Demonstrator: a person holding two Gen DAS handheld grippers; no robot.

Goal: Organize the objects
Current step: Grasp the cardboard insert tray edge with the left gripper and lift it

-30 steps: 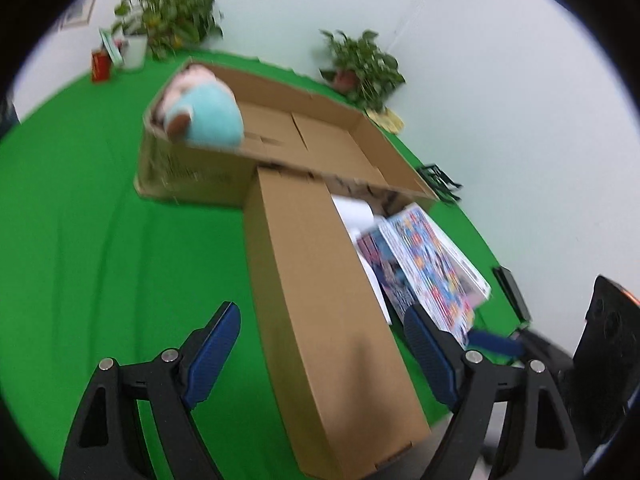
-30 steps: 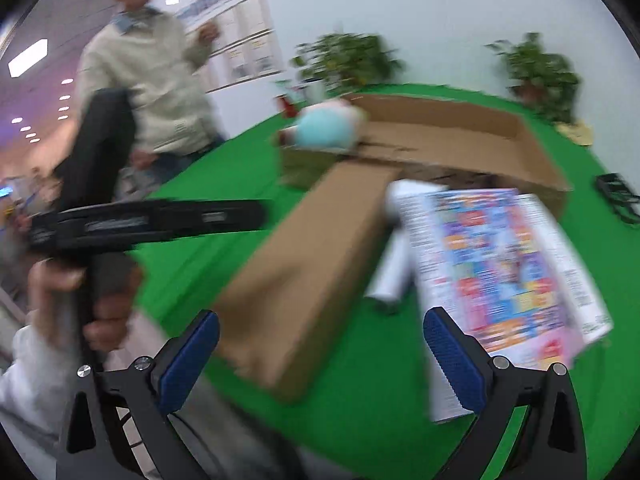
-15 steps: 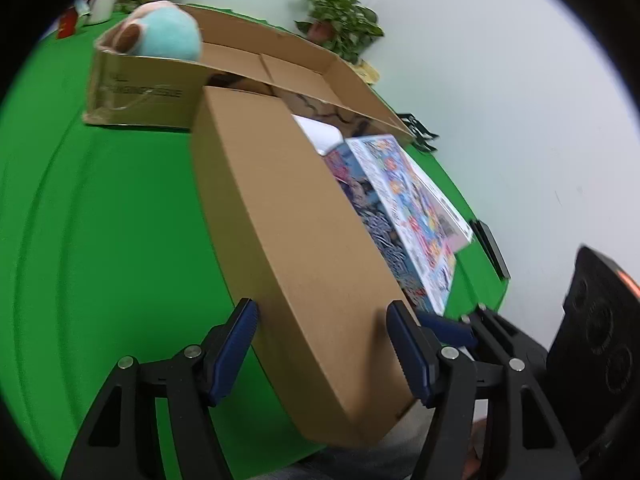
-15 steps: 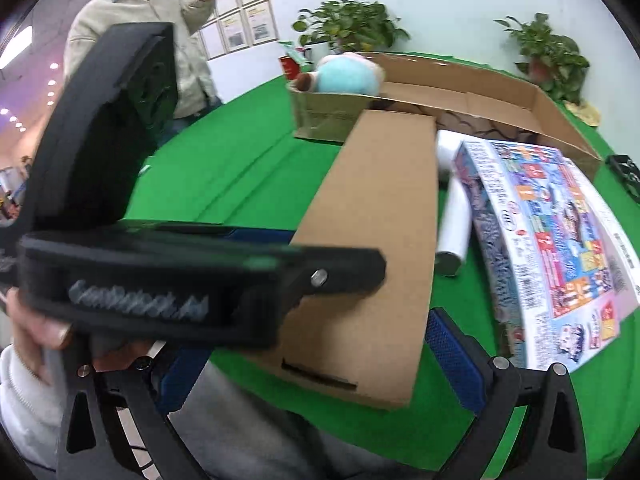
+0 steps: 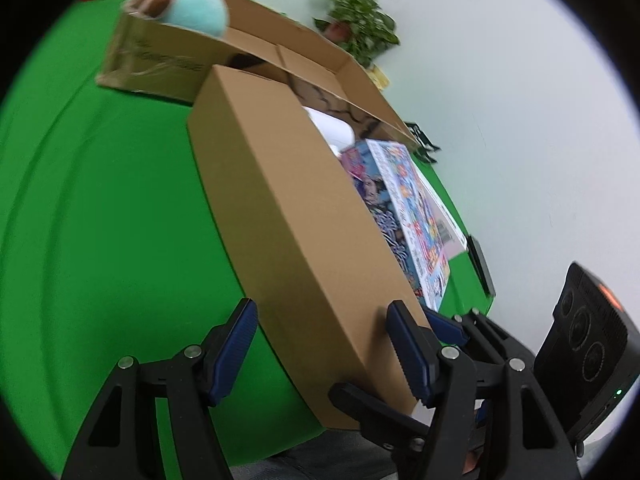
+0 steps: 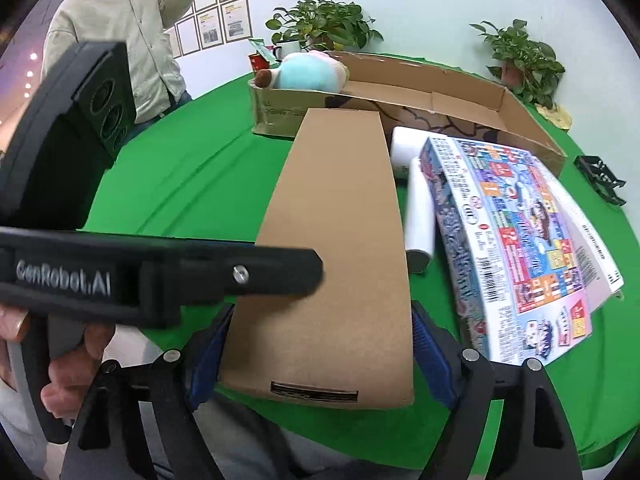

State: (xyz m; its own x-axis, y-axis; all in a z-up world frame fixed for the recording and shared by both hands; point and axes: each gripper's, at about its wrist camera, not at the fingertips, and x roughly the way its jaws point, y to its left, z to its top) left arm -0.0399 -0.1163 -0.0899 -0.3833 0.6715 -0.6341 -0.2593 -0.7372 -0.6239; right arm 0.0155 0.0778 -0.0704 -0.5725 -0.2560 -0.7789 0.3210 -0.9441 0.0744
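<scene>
- The long closed carton (image 6: pixel 340 248) lies flat on the green table (image 6: pixel 192 168), its near end overhanging the table edge toward the person; that overhang is likely what lets both tools reach its sides.
- The right gripper (image 6: pixel 320 356) straddles that near end: its blue pads sit at 9 and 3 o'clock against the carton's two long sides. I judge it clamped on the carton, though the contact on the 9 o'clock side is partly hidden by the other tool.
- The left gripper (image 5: pixel 320 344) comes in at an angle over the same end. Its 3 o'clock pad (image 5: pixel 404 344) rests against the carton top, while the 9 o'clock pad (image 5: pixel 236 344) stands clear of the side with green showing between, so the jaws are spread and not yet holding.
- In the left wrist view the carton runs from 6 o'clock up toward 12; the right gripper's fingers show at 4 o'clock.
- Beyond the carton's far end, at 12 o'clock, sits the open shallow box (image 6: pixel 440 100) with a plush toy (image 6: pixel 308 72) in its corner, seemingly the place where things are gathered.
- At 2 o'clock a colourful puzzle box (image 6: pixel 516 232) leans on a white roll (image 6: pixel 420 216), just beside the carton.
</scene>
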